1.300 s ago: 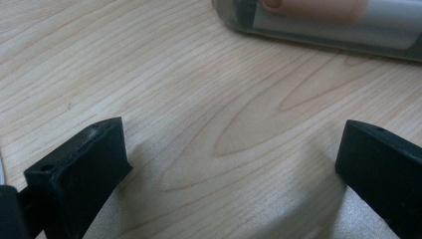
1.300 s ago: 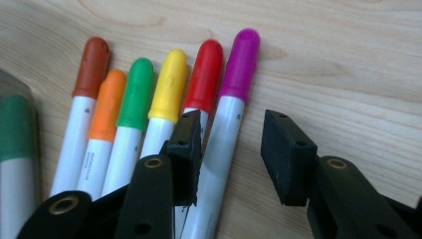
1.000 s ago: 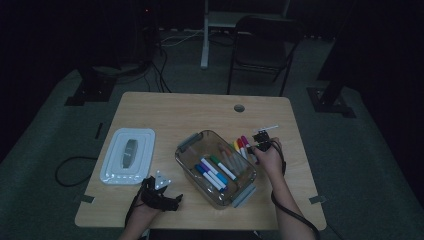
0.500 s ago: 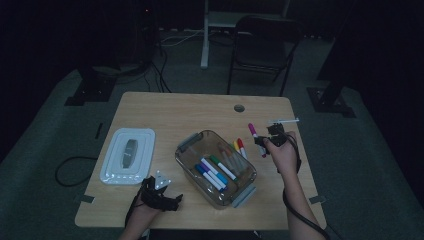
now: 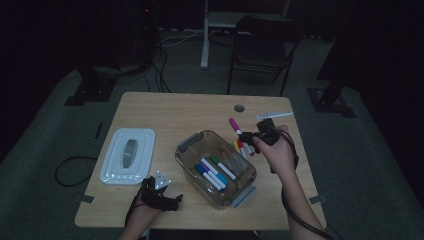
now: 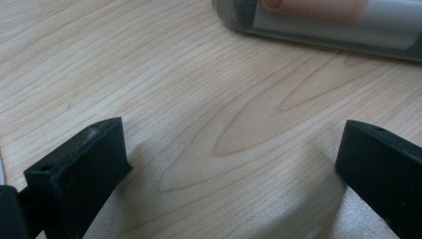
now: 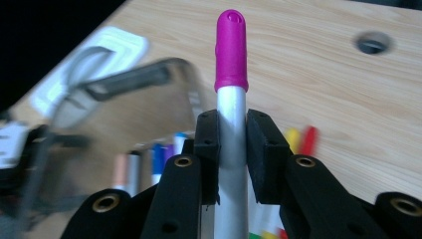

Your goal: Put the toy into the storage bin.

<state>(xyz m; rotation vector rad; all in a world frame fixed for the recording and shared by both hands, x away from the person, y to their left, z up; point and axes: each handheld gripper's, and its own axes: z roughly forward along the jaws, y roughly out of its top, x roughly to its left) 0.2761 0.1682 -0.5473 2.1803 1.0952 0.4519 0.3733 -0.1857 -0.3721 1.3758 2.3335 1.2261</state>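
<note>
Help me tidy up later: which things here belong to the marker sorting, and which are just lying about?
In the job:
- pink-capped marker, clamped in the right hand-held gripper
- clear bin of markers
- loose markers beside it

Lying about:
- white lid
- left hand-held gripper, open
- chair

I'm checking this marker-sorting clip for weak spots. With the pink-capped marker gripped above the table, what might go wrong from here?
The right gripper pinches the pink-capped marker on its smooth barrel, so it might slip or swivel. Loose markers lie beside the clear bin; a low pass may knock them. The left gripper stands open on the table, apart from the bin, so a bump may shift the bin.
</note>
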